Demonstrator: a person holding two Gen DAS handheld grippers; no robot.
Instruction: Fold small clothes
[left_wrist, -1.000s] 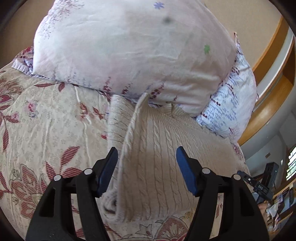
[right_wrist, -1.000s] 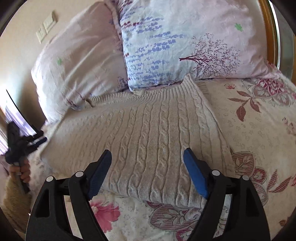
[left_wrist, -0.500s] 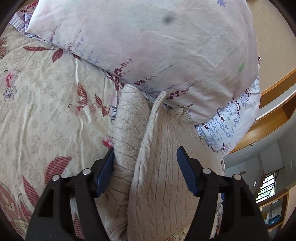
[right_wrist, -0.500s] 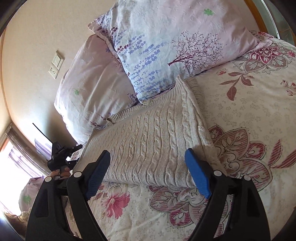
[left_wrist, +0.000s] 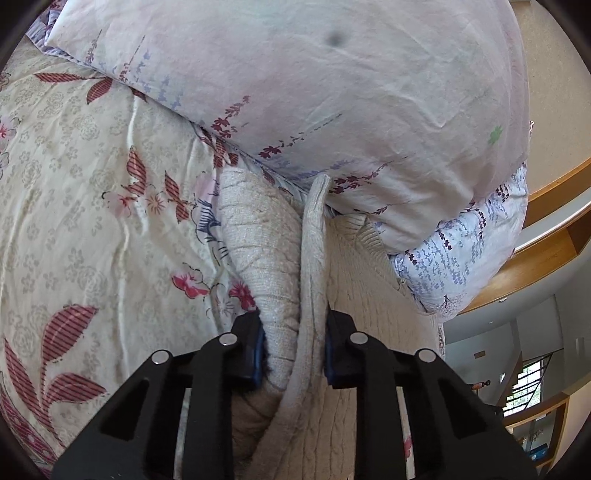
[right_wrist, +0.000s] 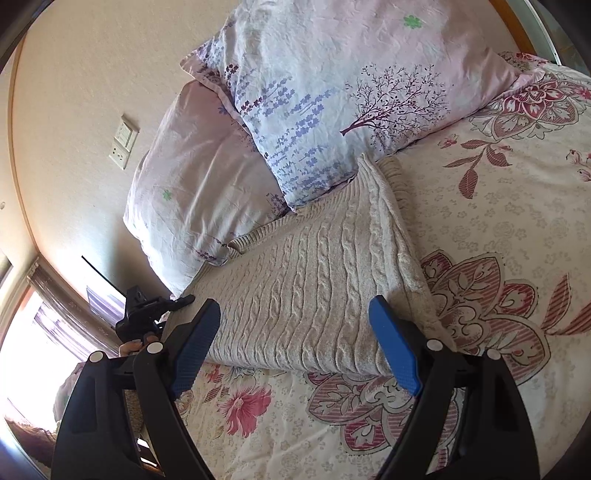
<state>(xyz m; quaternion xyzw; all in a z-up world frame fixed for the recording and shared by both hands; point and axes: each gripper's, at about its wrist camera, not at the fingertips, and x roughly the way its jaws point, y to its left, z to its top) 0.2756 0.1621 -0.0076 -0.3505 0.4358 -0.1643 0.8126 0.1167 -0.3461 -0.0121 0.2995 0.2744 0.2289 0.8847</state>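
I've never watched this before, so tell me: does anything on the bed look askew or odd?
Nothing looks damaged or spilled. One thing is askew: the cream knitted sweater lies slanted against the pillows, its far end tucked under them. The left hand-held gripper pinches up a bunched fold, while the right hand-held gripper hovers open.

Left wrist view sits very close over the sweater (left_wrist: 291, 258) edge, facing the pillows (left_wrist: 332, 92). Right wrist view looks from farther back, downward. Both share sweater, pillows, bedspread (right_wrist: 498, 221).

The sweater (right_wrist: 314, 291) lies on the bedspread (right_wrist: 498, 229), its far edge against 2 pillows (right_wrist: 332, 92) (overlapping).
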